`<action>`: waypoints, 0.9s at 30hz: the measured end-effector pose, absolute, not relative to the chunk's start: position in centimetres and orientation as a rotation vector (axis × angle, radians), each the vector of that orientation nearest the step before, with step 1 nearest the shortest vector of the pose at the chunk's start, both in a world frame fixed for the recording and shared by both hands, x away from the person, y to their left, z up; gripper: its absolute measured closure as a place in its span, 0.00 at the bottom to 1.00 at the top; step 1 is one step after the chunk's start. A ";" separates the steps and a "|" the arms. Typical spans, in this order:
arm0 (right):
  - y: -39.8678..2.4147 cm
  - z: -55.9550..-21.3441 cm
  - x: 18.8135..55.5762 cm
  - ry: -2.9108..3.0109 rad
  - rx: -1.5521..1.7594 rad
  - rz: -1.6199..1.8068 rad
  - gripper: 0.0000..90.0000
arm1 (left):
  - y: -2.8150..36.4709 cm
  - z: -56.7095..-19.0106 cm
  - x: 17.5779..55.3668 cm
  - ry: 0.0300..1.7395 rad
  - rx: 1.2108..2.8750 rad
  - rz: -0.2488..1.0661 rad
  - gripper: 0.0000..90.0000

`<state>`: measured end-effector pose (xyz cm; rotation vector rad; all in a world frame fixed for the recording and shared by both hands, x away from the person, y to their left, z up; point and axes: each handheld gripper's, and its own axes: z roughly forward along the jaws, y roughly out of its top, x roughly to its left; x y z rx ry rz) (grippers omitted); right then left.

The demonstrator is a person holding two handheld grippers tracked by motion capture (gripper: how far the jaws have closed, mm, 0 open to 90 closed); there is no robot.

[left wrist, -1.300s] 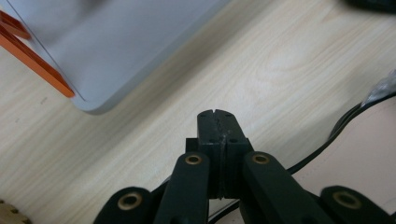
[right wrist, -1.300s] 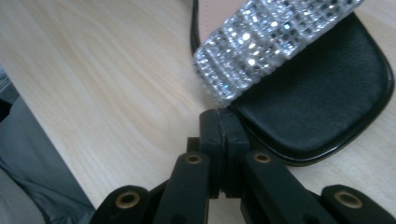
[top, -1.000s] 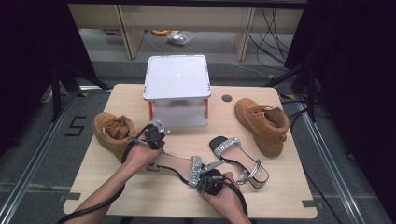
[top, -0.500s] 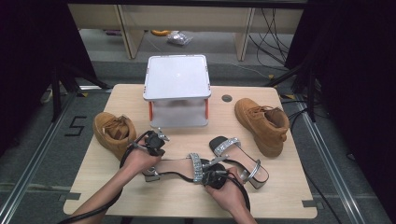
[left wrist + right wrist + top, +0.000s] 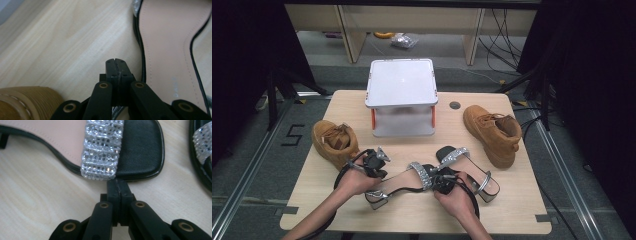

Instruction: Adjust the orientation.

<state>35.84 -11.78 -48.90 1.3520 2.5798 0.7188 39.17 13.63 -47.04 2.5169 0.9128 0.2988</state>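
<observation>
A black sandal [image 5: 402,182] with a pink insole [image 5: 172,37] and a rhinestone strap [image 5: 102,150] lies near the table's front edge. My left gripper [image 5: 377,172] is shut, and its tips [image 5: 116,61] rest low over the wood just beside the sandal's heel end. My right gripper [image 5: 438,178] is also shut with nothing between the jaws; its tips [image 5: 117,183] touch the sandal's rim right under the strap, by the black toe pad [image 5: 140,147]. The matching sandal [image 5: 472,170] lies just to the right.
A tan boot [image 5: 334,142] lies at the left, close behind my left gripper, its sole [image 5: 27,102] at my elbow side. Another tan boot [image 5: 494,132] lies at the right. A white two-level stand [image 5: 402,82] stands at the back middle of the wooden table [image 5: 512,210].
My left gripper has come down toward the table's front edge beside the sandal's heel. The right gripper has edged slightly forward against the toe, and the sandal's toe end has shifted away a little.
</observation>
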 end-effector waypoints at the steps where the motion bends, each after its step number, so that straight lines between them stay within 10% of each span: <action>1: -11.9 -48.9 36.0 2.580 1.343 0.711 1.00 | 13.7 -47.0 39.0 0.898 2.523 0.287 1.00; 27: -9.4 -48.7 36.7 2.651 1.320 0.740 1.00 | 14.3 -47.7 36.3 0.874 2.400 0.060 1.00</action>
